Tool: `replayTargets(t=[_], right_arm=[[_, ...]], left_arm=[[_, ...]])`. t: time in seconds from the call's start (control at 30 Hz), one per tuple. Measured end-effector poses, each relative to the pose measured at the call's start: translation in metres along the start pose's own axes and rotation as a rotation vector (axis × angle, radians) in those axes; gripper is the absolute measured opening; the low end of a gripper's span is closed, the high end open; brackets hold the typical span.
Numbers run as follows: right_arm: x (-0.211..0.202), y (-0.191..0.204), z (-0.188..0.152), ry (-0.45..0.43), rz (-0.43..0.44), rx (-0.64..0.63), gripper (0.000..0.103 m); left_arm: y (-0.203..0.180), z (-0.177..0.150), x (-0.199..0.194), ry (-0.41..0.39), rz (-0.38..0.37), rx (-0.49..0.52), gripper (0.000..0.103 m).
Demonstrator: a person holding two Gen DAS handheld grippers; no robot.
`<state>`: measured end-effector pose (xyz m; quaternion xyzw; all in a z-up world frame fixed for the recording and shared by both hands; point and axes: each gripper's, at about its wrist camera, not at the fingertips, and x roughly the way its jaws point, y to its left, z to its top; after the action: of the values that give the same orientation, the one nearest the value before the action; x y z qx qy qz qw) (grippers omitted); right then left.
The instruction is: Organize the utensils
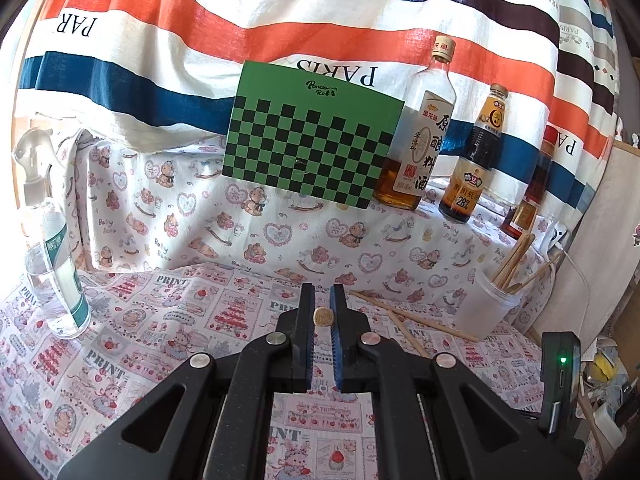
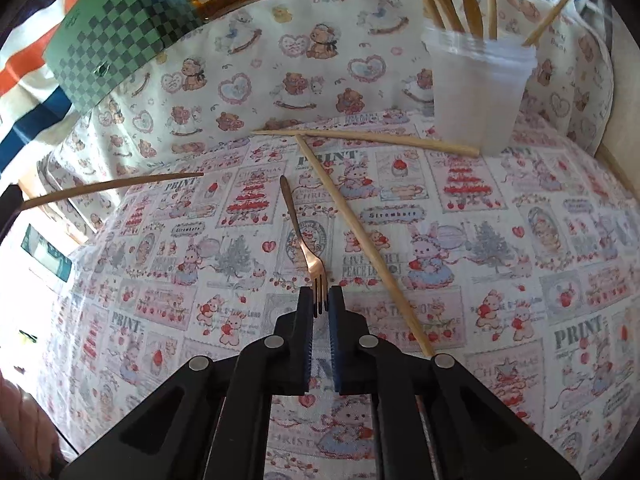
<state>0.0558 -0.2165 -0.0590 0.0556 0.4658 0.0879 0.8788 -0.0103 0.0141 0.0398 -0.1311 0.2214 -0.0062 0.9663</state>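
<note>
Left wrist view, left to right. A clear spray bottle (image 1: 50,248) is standing at 9 o'clock on the worktop (image 1: 160,320), which is wearing a printed cloth. A green checkered board (image 1: 312,140) is leaning at 12 o'clock against the striped curtain (image 1: 240,32). Three sauce bottles are standing from 1 to 3 o'clock: a pale cooking-wine bottle (image 1: 420,136), a dark one (image 1: 476,160), and a third (image 1: 532,188) partly cut off.

The left gripper (image 1: 322,312) is pinching a chopstick (image 1: 323,317) seen end-on, fingers clenched on it. The stick's length is showing in the right view at 9 o'clock (image 2: 112,190), hanging over the cloth.

A translucent cup (image 1: 486,308) is sitting at 3 o'clock, holding several chopsticks (image 1: 514,258) upright and tilted. Two loose chopsticks are lying crossed just left of the cup, one (image 2: 368,142) running across at 12 o'clock in the right view with its thick end near the cup base, the other (image 2: 360,240) slanting down toward 5 o'clock.

Right wrist view. The right gripper (image 2: 321,300) is sitting low over the cloth, fingers narrowly parted around the tines of a rose-gold fork (image 2: 300,236); handle pointing to 12 o'clock. Cannot tell whether the pads are actually gripping the tines.
</note>
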Motion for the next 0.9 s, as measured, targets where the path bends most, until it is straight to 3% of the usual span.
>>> replayTargets(t=[0.17,0.4,0.57,0.73,0.9], right_arm=[[-0.018,0.014,-0.008,-0.099,-0.142,-0.219,0.003],[-0.021,0.012,-0.017,-0.123,-0.092,-0.353,0.002],[-0.017,0.004,-0.015,-0.122,-0.009,-0.273,0.002],[-0.048,-0.009,-0.014,-0.277,0.030,-0.208,0.002],[-0.085,-0.028,-0.013,-0.432,0.066,-0.121,0.002]], left_arm=[[-0.002,-0.001,0.000,-0.010,0.016,0.014,0.006],[-0.005,-0.001,-0.005,-0.041,0.026,0.039,0.006],[0.004,0.000,0.003,0.006,-0.025,-0.017,0.006],[0.009,0.003,-0.002,-0.005,-0.102,-0.059,0.006],[0.000,0.004,-0.015,-0.078,-0.099,-0.012,0.006]])
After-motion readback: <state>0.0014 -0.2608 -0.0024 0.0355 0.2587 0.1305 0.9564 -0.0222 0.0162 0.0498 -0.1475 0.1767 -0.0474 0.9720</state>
